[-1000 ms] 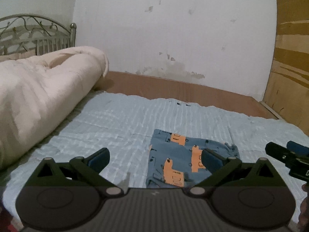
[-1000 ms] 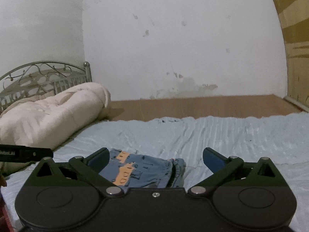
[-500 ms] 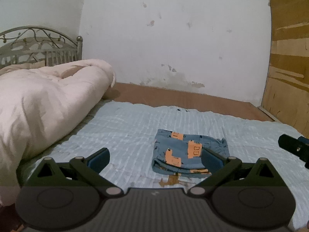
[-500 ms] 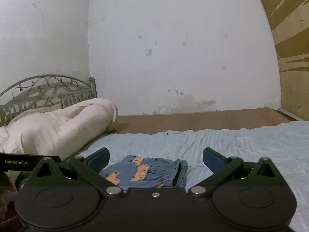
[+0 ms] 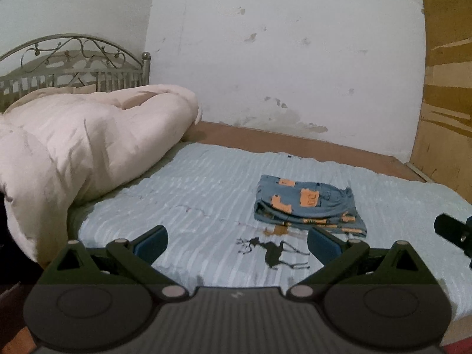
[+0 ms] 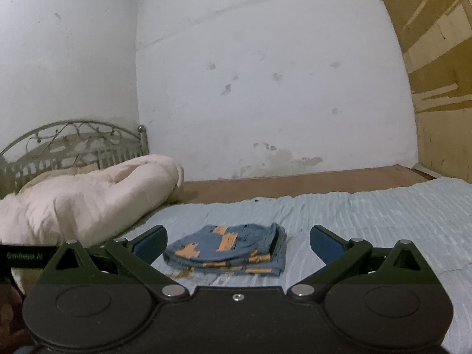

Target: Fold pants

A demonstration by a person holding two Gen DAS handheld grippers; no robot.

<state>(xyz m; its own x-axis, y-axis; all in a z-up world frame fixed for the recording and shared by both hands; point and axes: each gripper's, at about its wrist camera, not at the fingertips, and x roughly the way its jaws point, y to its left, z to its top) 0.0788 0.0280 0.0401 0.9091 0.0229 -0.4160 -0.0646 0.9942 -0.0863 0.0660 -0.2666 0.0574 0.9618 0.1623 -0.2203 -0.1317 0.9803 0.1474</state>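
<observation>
The pants (image 5: 306,206) are blue with orange patches. They lie folded into a small flat stack on the light blue bedsheet (image 5: 191,194). They also show in the right wrist view (image 6: 230,246). My left gripper (image 5: 237,240) is open and empty, held back from the stack and to its left. My right gripper (image 6: 237,240) is open and empty, held back from the stack with the pants ahead between its fingers. The right gripper's tip shows at the right edge of the left wrist view (image 5: 454,233).
A bulky cream duvet (image 5: 82,144) lies heaped on the left of the bed before a metal headboard (image 5: 73,65). A deer print (image 5: 274,253) marks the sheet in front of the pants. A wooden bed edge (image 5: 295,144) and white wall stand behind, a wooden panel (image 5: 445,103) at right.
Both grippers have pulled back and up from the folded pants, which now lie farther away. The deer print on the sheet has come into view. Both grippers stay open.
</observation>
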